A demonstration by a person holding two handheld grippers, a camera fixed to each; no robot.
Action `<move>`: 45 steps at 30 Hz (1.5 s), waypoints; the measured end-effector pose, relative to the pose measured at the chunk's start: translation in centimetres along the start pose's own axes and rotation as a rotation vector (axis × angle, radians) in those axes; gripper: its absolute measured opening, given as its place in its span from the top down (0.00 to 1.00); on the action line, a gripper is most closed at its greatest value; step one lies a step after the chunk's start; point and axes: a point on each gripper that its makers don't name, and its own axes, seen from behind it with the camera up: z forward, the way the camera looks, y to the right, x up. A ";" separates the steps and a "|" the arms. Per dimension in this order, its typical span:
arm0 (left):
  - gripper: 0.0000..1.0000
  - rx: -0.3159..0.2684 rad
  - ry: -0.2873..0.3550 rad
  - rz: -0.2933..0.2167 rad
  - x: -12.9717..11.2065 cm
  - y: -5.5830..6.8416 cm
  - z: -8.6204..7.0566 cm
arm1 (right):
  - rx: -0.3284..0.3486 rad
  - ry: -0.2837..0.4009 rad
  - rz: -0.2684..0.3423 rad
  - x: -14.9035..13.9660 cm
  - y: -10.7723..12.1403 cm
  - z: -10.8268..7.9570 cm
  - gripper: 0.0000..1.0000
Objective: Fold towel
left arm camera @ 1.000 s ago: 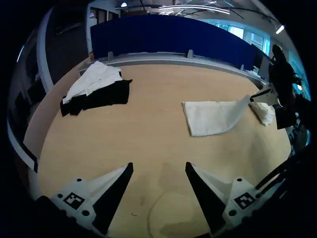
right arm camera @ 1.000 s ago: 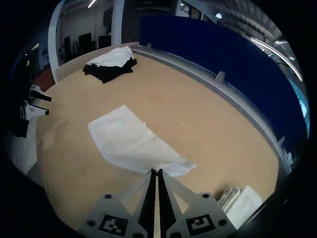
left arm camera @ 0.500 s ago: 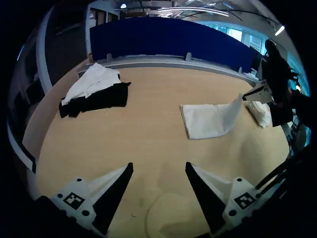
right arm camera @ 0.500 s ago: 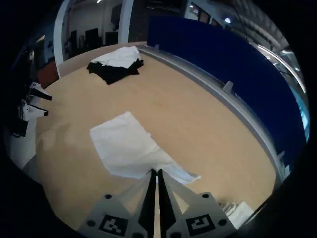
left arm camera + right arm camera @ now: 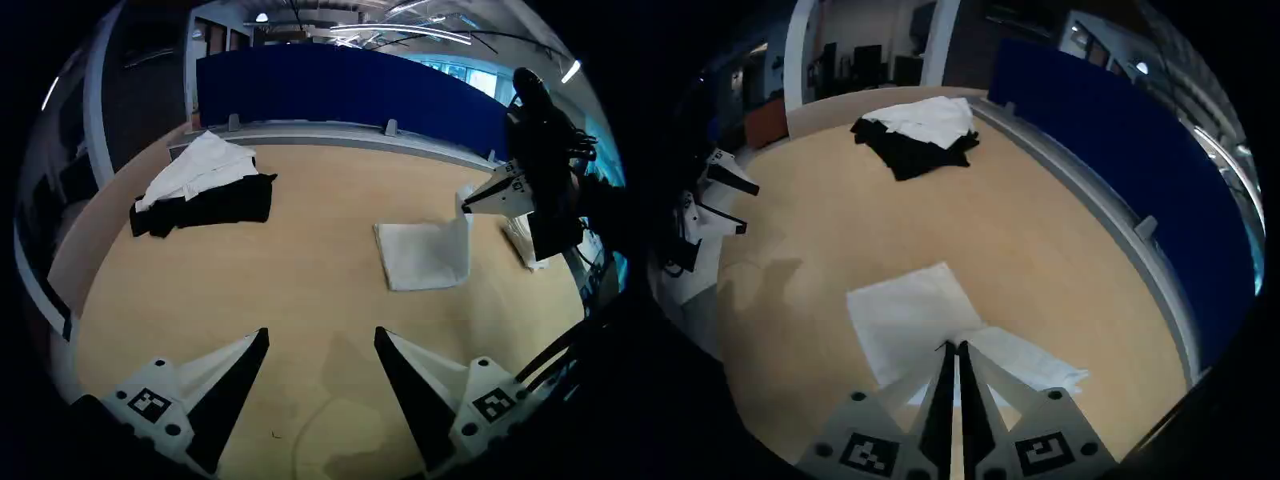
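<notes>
The towel [image 5: 424, 252] is white, and we see it lying on the right half of the pale wooden table [image 5: 320, 216] in the left gripper view. Most of it is flat, but its right edge stands up off the wood. The right gripper [image 5: 464, 208] has that raised edge and holds it above the table, with a dark-sleeved arm behind it. There are small dark marks on that gripper's side, too small for us to read.

Over in the right gripper view, the right gripper [image 5: 954, 346] has its two fingers pressed together on a fold of the towel [image 5: 912, 320], which spreads out just beyond the tips. Each finger carries a square black-and-white marker [image 5: 862, 452], a block pattern rather than lettering.

The left gripper [image 5: 320, 332] sits near us over bare table with its fingers spread wide and nothing between them. The same square markers [image 5: 150, 402] show on its fingers. From the right gripper view we catch the left gripper [image 5: 752, 210] at the far left, well apart from the towel.

At the far left of the table sits a pile of black and white cloth [image 5: 204, 188]. A blue partition [image 5: 344, 84] runs along the far edge. Another white cloth [image 5: 520, 240] lies at the right, partly hidden behind the right gripper.
</notes>
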 end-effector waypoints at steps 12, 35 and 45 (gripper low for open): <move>0.02 0.034 0.010 -0.049 -0.5 -1.3 -1.3 | 0.184 -0.063 -0.108 0.6 -9.4 8.2 0.96; 0.02 0.034 0.012 -0.046 -0.6 -1.2 -1.4 | 0.229 -0.051 -0.050 -0.3 -10.9 8.4 0.43; 0.02 0.038 0.014 -0.048 -0.4 -1.4 -1.5 | 0.190 -0.044 -0.006 -0.8 -10.0 6.8 0.09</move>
